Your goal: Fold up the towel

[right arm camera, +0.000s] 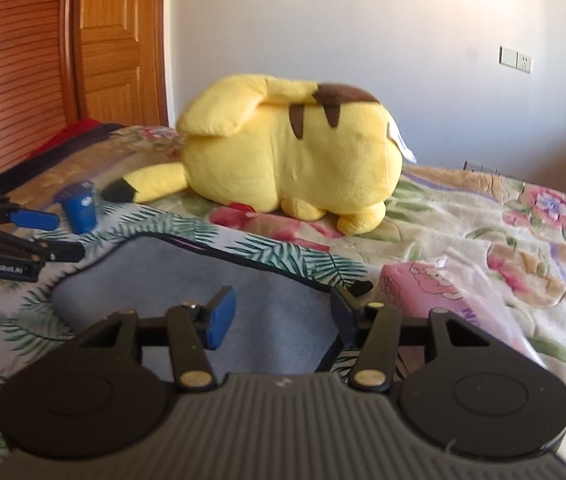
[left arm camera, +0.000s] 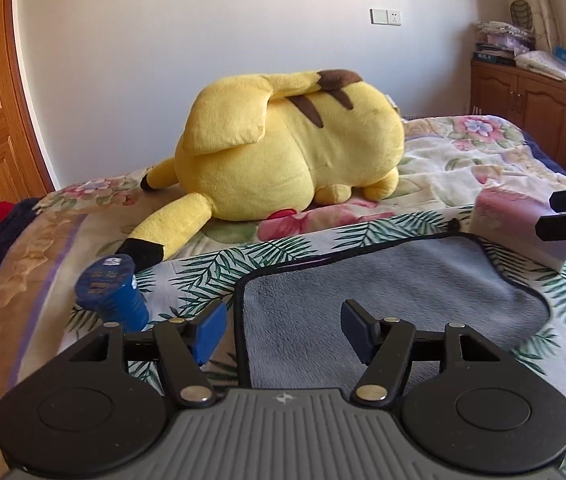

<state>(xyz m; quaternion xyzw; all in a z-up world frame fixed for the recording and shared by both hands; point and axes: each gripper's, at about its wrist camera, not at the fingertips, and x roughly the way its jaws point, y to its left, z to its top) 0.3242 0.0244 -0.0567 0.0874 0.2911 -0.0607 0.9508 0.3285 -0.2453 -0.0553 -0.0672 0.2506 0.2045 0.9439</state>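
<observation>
A grey towel (left arm camera: 383,292) with a dark hem lies flat on a leaf-print cloth (left arm camera: 211,268) on the bed. My left gripper (left arm camera: 283,328) is open and empty, low over the towel's near left edge. The towel also shows in the right wrist view (right arm camera: 275,308). My right gripper (right arm camera: 283,316) is open and empty over the towel's near right corner. The left gripper shows at the left edge of the right wrist view (right arm camera: 59,236), and the right gripper at the right edge of the left wrist view (left arm camera: 555,212).
A big yellow plush toy (left arm camera: 283,140) lies behind the towel. A blue cup (left arm camera: 115,292) stands left of the towel. A pink pack (right arm camera: 443,288) lies at its right. The flowered blanket (right arm camera: 483,216) covers the bed. A wooden cabinet (left arm camera: 531,100) stands at the far right.
</observation>
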